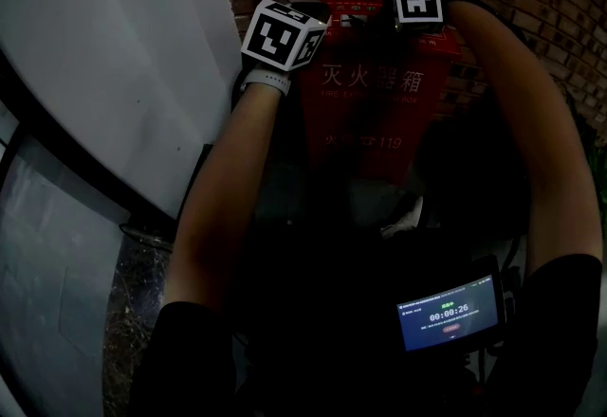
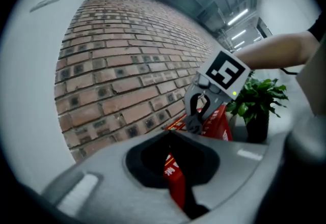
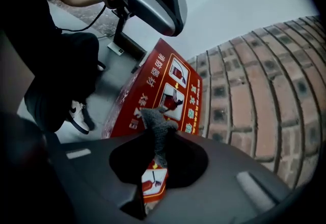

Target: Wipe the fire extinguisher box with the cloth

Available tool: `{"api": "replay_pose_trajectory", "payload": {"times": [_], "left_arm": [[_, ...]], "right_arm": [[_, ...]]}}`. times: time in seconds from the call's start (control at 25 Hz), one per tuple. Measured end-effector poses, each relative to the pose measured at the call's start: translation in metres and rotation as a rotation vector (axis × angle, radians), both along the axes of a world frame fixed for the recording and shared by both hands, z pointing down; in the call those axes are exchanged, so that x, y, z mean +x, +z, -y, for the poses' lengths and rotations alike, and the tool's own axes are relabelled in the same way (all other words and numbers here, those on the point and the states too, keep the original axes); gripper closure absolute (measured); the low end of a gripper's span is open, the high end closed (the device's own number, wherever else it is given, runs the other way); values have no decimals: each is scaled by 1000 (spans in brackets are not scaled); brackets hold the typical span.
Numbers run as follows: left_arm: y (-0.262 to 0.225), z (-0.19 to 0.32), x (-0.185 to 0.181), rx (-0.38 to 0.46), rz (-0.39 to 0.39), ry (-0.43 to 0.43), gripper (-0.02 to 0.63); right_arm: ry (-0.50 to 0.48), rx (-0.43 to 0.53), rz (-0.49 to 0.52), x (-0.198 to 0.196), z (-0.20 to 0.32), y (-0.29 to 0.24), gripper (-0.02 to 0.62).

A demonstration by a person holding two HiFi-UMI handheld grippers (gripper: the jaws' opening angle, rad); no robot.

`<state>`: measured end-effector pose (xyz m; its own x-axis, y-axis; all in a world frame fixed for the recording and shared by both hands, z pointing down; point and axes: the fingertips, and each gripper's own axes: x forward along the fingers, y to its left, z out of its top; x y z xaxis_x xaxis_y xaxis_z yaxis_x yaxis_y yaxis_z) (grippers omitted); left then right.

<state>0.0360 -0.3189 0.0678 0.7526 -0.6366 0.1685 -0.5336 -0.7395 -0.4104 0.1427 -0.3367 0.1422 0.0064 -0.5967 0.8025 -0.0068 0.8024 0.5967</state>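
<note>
Your right gripper [image 3: 162, 136]: fingers clamped on grey fuzzy cloth [image 3: 157, 123], poised just over top of red rectangular fire extinguisher box [image 3: 153, 83] by brick wall [image 3: 244, 101]. Box's long axis runs toward left gripper [image 2: 170, 139], fingers closed, empty. Likely sweep lengthwise.

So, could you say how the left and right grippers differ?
The right gripper is shut on the grey cloth; the left gripper has no cloth, only the red fire extinguisher box showing between its jaws. The left gripper is at the box's top left corner, the right gripper further right. Both are at the box's top.
</note>
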Motion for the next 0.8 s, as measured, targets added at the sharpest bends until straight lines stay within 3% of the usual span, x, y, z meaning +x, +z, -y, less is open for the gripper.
{"api": "replay_pose_trajectory", "payload": {"times": [0.24, 0.8], "left_arm": [[7, 13, -25, 10, -9, -21, 603], [31, 37, -54, -35, -11, -58, 603]], "right_arm": [[-11, -17, -17, -26, 20, 11, 560], [-159, 63, 103, -111, 51, 1, 560]]}}
